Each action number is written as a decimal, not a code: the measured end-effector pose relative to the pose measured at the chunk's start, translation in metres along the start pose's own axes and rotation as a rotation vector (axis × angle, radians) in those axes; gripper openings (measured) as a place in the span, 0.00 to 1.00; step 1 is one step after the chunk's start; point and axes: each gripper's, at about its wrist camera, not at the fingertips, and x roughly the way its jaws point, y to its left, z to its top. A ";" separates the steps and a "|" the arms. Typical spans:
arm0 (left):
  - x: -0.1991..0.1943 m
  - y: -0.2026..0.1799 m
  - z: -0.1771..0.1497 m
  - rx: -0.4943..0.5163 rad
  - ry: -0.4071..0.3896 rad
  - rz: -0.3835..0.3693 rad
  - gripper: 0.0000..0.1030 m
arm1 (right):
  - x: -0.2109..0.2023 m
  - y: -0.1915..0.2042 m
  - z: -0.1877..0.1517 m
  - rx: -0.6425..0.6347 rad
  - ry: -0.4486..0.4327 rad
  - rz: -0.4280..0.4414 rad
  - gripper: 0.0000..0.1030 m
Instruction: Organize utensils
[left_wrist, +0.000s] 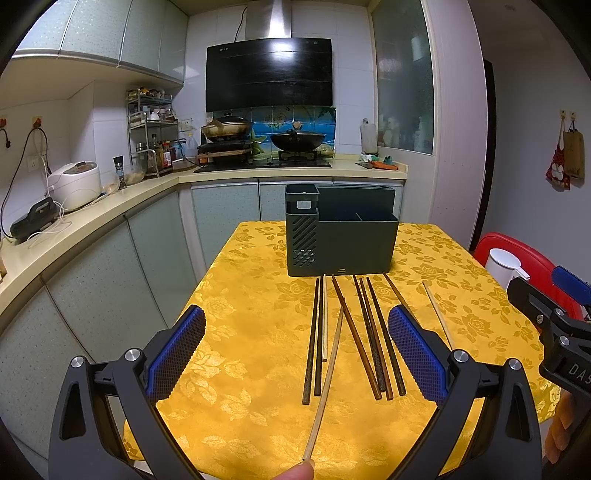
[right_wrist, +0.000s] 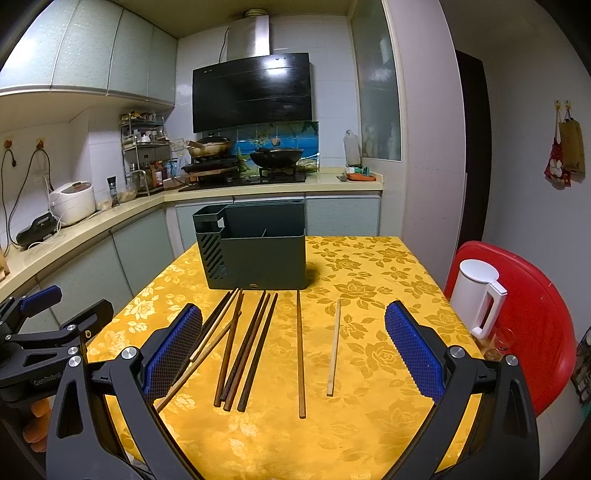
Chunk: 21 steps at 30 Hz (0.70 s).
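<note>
Both grippers wide apart over chopsticks (right_wrist: 258, 343); holder (right_wrist: 255, 251) behind.

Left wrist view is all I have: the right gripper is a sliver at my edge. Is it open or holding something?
Observer: The right gripper is open and empty, jaws wide apart.
Operator: What lies ahead of it?
Observer: Two chopsticks lying apart from the bunch: a brown chopstick and a pale chopstick, not touching each other.
Operator: And the white thing at my right edge?
Observer: A white kettle, lid shut, with a loop handle on its right side.
</note>
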 end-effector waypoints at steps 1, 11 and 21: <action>0.000 0.000 0.000 0.000 0.000 0.000 0.93 | 0.000 0.000 0.000 -0.001 0.000 0.000 0.94; 0.000 0.000 0.000 0.000 0.000 0.001 0.93 | 0.001 -0.004 0.000 0.001 0.001 -0.002 0.94; 0.000 0.000 0.000 -0.001 0.000 0.001 0.93 | 0.002 -0.007 0.000 0.003 0.001 -0.004 0.94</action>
